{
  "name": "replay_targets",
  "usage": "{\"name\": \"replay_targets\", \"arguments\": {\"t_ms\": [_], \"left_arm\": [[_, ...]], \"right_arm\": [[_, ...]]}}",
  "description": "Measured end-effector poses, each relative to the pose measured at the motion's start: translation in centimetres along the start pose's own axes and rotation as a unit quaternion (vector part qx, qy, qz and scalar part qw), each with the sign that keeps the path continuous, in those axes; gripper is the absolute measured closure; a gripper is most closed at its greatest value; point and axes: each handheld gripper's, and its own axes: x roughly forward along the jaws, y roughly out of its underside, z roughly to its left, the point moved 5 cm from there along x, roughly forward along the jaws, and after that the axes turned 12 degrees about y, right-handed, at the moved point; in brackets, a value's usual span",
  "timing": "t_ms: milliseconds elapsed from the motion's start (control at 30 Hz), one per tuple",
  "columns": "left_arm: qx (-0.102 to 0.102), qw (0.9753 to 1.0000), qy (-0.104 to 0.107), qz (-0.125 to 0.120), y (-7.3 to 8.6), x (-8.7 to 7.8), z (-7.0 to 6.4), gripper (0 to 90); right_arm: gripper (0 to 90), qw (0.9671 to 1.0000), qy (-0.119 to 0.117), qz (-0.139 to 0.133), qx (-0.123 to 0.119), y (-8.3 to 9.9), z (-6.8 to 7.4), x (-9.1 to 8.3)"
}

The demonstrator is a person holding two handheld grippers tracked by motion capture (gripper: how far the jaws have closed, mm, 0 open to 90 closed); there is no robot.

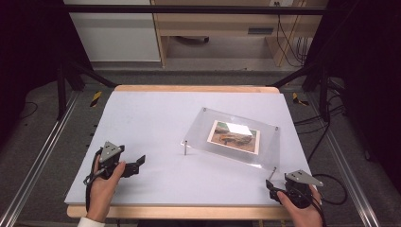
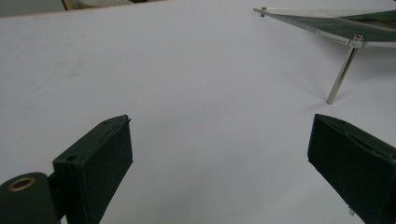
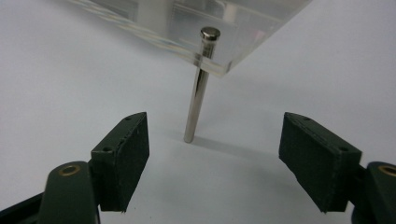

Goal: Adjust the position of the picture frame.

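Note:
A clear acrylic photo frame (image 1: pixel 201 127) lies tilted on the white table top, raised on thin metal legs, with a colour photo (image 1: pixel 235 136) sandwiched in its middle. My left gripper (image 1: pixel 137 165) rests on the table to the frame's left, open and holding nothing. In the left gripper view its jaws stand wide apart (image 2: pixel 219 140), with the frame's near-left leg (image 2: pixel 341 74) ahead on the right. My right gripper (image 1: pixel 270 185) sits at the frame's near-right corner. It is open (image 3: pixel 215 149), and that corner's metal leg (image 3: pixel 198 93) stands just beyond the gap between its jaws, untouched.
The white mat (image 1: pixel 156 113) covers a wooden table whose edge (image 1: pixel 189 88) shows at the back. Black frame posts (image 1: pixel 61 90) flank the table. Cabinets (image 1: pixel 113 33) stand behind, and cables (image 1: pixel 331 184) trail off the right side.

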Motion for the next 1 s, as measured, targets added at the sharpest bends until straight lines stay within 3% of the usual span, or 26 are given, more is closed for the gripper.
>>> {"name": "replay_targets", "arguments": {"t_ms": [167,333,600,1000], "left_arm": [[0.013,0.9998,0.004,0.014,0.1,0.7,-0.7,6.4],[0.025,0.9997,0.005,0.005,-0.3,0.7,-1.4,6.3],[0.043,0.9988,0.021,0.014,-0.4,1.4,-2.6,5.9],[0.054,0.9974,0.043,0.020,-0.6,2.0,-4.4,5.2]], "right_arm": [[24.0,0.9998,-0.008,0.008,0.016,0.1,-0.3,0.1],[27.8,0.9996,-0.019,-0.002,0.021,-0.1,-0.1,-0.1],[35.2,0.9995,-0.014,-0.018,0.023,-0.4,-0.2,-0.3],[44.7,0.9994,-0.012,-0.019,0.026,-0.4,-0.5,0.2]]}}
